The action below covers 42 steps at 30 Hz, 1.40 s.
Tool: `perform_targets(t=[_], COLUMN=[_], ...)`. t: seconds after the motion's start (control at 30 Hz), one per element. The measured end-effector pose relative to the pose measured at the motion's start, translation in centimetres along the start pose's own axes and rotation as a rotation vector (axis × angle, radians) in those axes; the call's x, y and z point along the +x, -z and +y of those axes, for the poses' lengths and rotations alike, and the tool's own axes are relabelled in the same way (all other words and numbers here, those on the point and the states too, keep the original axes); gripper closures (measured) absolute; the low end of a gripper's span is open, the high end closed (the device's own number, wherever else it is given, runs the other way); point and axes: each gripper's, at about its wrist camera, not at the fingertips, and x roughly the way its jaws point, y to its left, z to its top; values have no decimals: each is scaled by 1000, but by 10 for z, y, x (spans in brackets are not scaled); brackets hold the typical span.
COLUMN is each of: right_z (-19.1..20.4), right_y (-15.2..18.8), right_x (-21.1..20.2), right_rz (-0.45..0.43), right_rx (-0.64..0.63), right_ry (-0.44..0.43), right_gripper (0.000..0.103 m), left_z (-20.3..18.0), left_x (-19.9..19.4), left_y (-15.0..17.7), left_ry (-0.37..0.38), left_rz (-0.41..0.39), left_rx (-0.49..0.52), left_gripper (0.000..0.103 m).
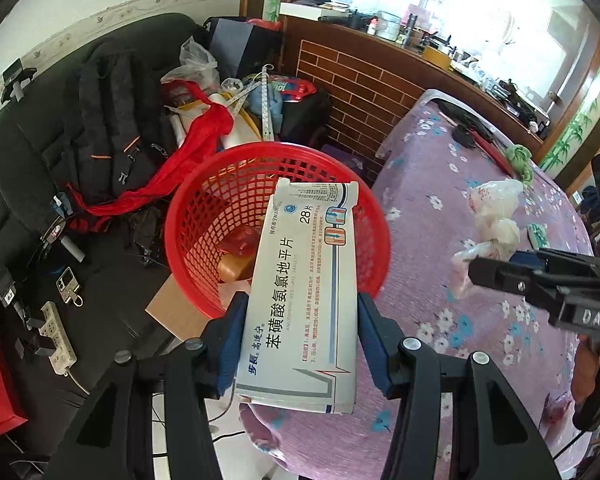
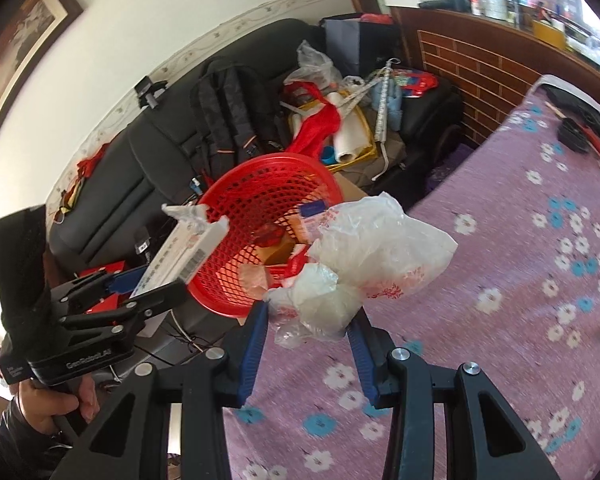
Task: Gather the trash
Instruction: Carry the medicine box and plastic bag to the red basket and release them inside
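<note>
My left gripper (image 1: 300,320) is shut on a flat white medicine box (image 1: 304,292) with blue print, its far end over the rim of the red mesh basket (image 1: 204,216). In the right wrist view the same box (image 2: 188,252) sticks out of the left gripper (image 2: 148,284) beside the basket (image 2: 236,200). My right gripper (image 2: 310,322) is shut on a crumpled white plastic bag (image 2: 368,248) with red print, held at the basket's near edge. From the left wrist view the bag (image 1: 492,216) hangs off the right gripper (image 1: 480,270) above the table.
The basket holds some trash and stands between a black sofa (image 1: 40,184) piled with a backpack (image 1: 112,120), red cloth and bags, and a table under a purple flowered cloth (image 2: 520,280). A brick-faced counter (image 1: 364,88) runs behind. A power strip (image 1: 56,336) lies on the sofa.
</note>
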Motion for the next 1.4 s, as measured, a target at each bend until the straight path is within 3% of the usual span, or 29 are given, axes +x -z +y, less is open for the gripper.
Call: perform_targets(t=[0.4, 0.9, 1.0, 1.03, 1.1, 1.4], right_z=[27, 32, 32, 32, 32, 19], right_y=[-17, -26, -27, -27, -27, -19], right_x=[60, 78, 82, 82, 81, 56], right_rz=[67, 74, 76, 75, 67, 36], right_rx=[-20, -1, 8, 15, 22, 35], right_ry=[-43, -33, -43, -51, -52, -26], right_gripper=[59, 59, 55, 44, 33, 33], left_z=[39, 50, 51, 52, 53, 60], left_x=[34, 53, 57, 57, 55, 32], left_y=[-26, -43, -45, -45, -44, -36], left_ry=[15, 43, 42, 41, 34, 53], left_rz=[47, 60, 71, 75, 70, 13], left_rx=[-73, -50, -60, -64, -68, -152], left_gripper=[48, 48, 46, 41, 35, 29])
